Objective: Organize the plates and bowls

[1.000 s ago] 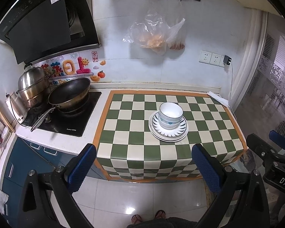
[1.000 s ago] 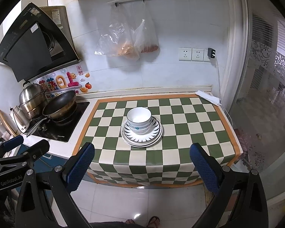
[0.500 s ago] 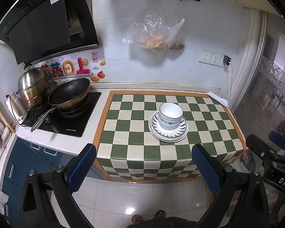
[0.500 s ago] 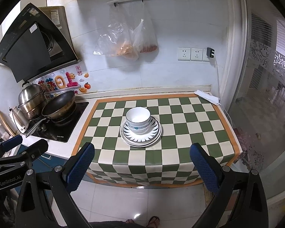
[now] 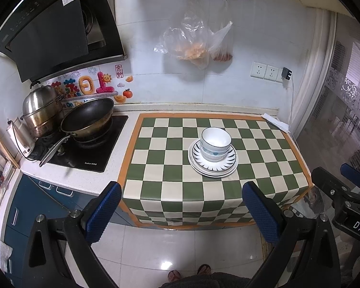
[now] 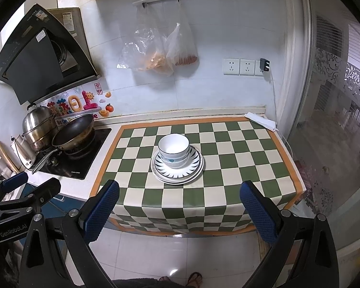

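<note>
White bowls with dark rims [image 5: 215, 146] [image 6: 174, 153] are nested on stacked plates [image 5: 228, 168] [image 6: 192, 172], the top one with a blue leaf pattern, near the middle of the green checked cloth [image 5: 170, 168] [image 6: 240, 165]. My left gripper [image 5: 182, 206] hangs open in front of the counter's near edge, well short of the stack, nothing between its blue pads. My right gripper [image 6: 180, 204] is likewise open and held back from the counter. Each gripper shows at the edge of the other's view.
A black induction hob [image 5: 88, 151] on the left carries a dark wok [image 5: 87, 117] with its handle pointing out, and a steel pot [image 5: 42, 110]. A range hood [image 5: 55, 36] hangs above. Plastic bags [image 5: 192, 45] hang on the wall. A folded cloth [image 5: 274, 122] lies back right. Feet [image 5: 187, 272] on the tiled floor.
Both views have drifted back very slightly from the counter. The bowls and plates have not moved, and both grippers stay open.
</note>
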The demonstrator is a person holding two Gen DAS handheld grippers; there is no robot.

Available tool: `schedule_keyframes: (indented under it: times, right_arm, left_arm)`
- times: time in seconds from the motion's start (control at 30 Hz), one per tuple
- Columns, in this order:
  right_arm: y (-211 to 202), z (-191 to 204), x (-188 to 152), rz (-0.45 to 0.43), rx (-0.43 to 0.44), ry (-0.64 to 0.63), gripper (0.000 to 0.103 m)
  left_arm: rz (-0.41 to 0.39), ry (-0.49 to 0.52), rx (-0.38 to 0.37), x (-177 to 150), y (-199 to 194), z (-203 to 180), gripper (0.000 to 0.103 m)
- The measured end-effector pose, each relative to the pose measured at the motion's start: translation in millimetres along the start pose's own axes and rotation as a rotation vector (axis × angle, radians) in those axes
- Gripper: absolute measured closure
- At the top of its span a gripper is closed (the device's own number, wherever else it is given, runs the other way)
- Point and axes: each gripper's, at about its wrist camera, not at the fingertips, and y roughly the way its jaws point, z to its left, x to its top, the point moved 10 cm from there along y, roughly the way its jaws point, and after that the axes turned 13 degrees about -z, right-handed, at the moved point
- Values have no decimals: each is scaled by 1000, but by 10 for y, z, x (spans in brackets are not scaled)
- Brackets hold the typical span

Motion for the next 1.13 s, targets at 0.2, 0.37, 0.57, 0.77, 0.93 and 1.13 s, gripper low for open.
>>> schedule_keyframes:
  times: [0.2,0.37,0.57,0.77,0.93,1.13]
  right_arm:
    - [1,-10,1,1,1,-1,1]
    - [-11,2,-19,2,0,2,1]
    - [-17,12,-30,0,-3,3,1]
    - [-10,22,-48,3,-2,6,1]
    - [15,61,-91,9,1,3,1]
    - [22,75,-96,11,0,0,1]
  left_arm:
    - [0,1,-3,-6,0,-6,0]
    - [1,4,-8,-14,12,-2,0]
    - [1,5,-11,-13,23,13,0]
    - [2,5,-12,-13,24,10,0]
    - [5,7,-11,-21,31,13,0]
    - [-4,9,-17,-31,69,67,0]
